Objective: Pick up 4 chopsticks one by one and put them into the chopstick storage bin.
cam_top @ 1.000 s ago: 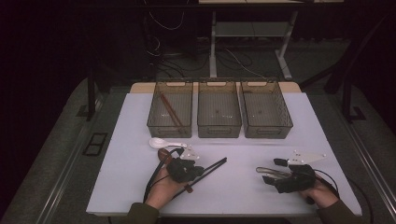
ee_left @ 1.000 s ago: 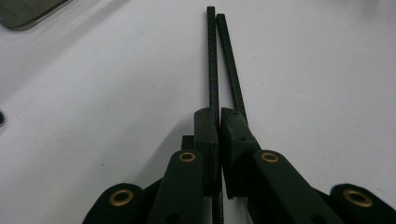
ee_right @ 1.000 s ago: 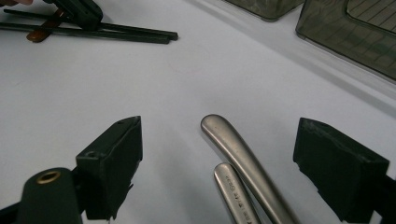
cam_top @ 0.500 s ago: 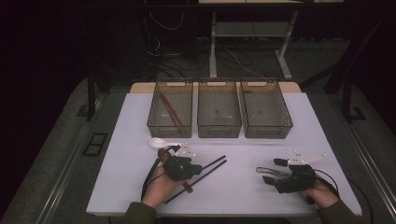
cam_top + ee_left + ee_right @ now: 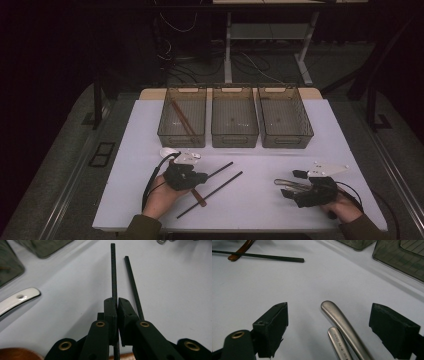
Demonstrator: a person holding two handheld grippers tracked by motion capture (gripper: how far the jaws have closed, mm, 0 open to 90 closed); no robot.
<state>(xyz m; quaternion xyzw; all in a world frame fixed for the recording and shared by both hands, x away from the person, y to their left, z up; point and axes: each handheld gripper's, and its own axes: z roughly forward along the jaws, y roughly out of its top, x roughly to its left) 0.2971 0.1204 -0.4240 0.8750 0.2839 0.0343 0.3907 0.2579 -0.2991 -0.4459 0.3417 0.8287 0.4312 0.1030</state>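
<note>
Near the table's front, the left claw [image 5: 117, 305] pinches a black chopstick [image 5: 113, 270], seemingly held level.

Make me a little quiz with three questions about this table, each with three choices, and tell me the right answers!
1. Where do the brown chopsticks lie?
A. in the leftmost bin
B. in the middle bin
C. in the rightmost bin

2. How many see-through bins stand in the row?
A. two
B. three
C. five

3. What is the left gripper doing?
A. standing wide open
B. clamped on a black chopstick
C. clamped on a spoon

Answers:
1 A, the high view shows them slanting inside the leftmost bin.
2 B, leftmost, middle bin and rightmost bin sit side by side.
3 B, its pads are pressed on the black chopstick.
</note>
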